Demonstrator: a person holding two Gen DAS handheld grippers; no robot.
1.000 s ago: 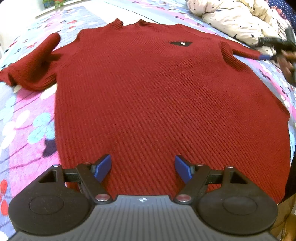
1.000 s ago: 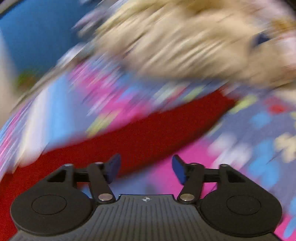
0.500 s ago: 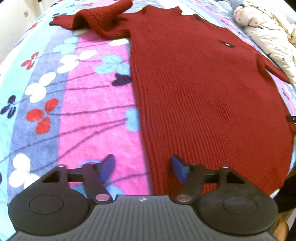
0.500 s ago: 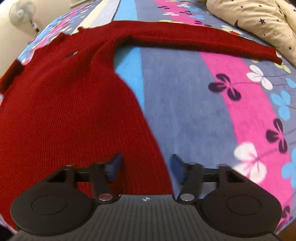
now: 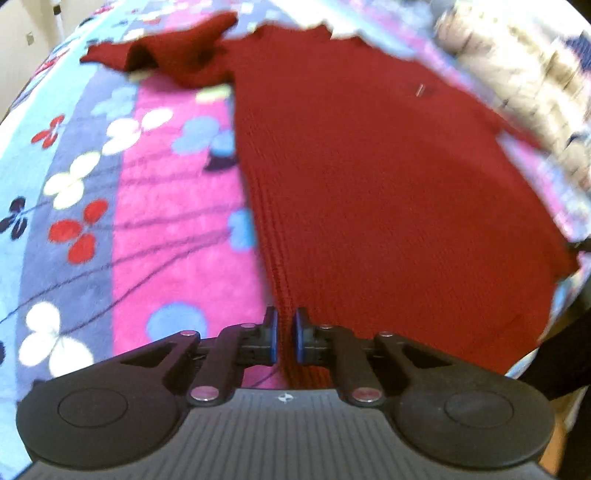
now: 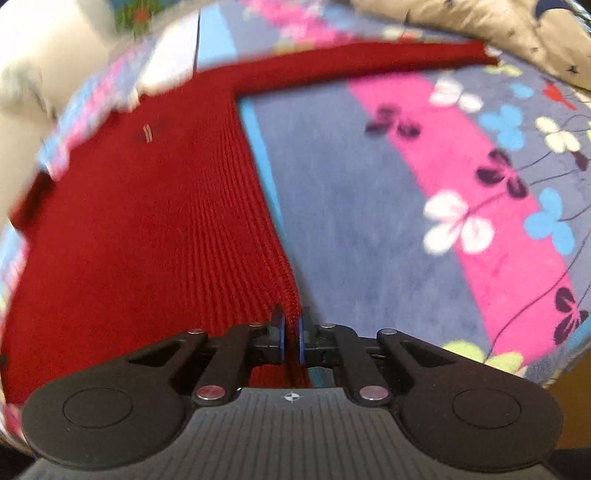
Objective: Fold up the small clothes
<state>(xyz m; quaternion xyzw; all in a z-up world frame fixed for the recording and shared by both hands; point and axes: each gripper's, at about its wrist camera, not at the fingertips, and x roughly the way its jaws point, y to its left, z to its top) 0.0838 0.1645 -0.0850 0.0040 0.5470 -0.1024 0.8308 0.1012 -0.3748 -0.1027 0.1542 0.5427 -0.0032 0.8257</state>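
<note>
A: What has the left gripper (image 5: 284, 334) got?
B: Its jaws have just closed, and the blue pads pinch the sweater's (image 5: 388, 177) near left corner, right at the side edge where the hem meets the blanket (image 5: 155, 221).

A: And the right gripper (image 6: 291, 338)?
B: Same story. The jaws have just come together on the sweater (image 6: 147, 229) at its near right corner; a narrow ridge of ribbed knit runs up out from between the pads.

A: Where does the sweater lie?
B: Spread flat, front up, on the flowered blanket (image 6: 369, 221), hem toward the grippers and collar far away. A small mark (image 5: 420, 89) sits on the chest.

A: The sleeves?
B: In the left view the left sleeve (image 5: 166, 59) is bunched and folded near the shoulder. In the right view the right sleeve (image 6: 369, 62) stretches straight out across the blanket.

A: Beyond that?
B: A cream quilt (image 6: 498, 26) with dark stars, heaped just past the right cuff. The far parts are blurred.
</note>
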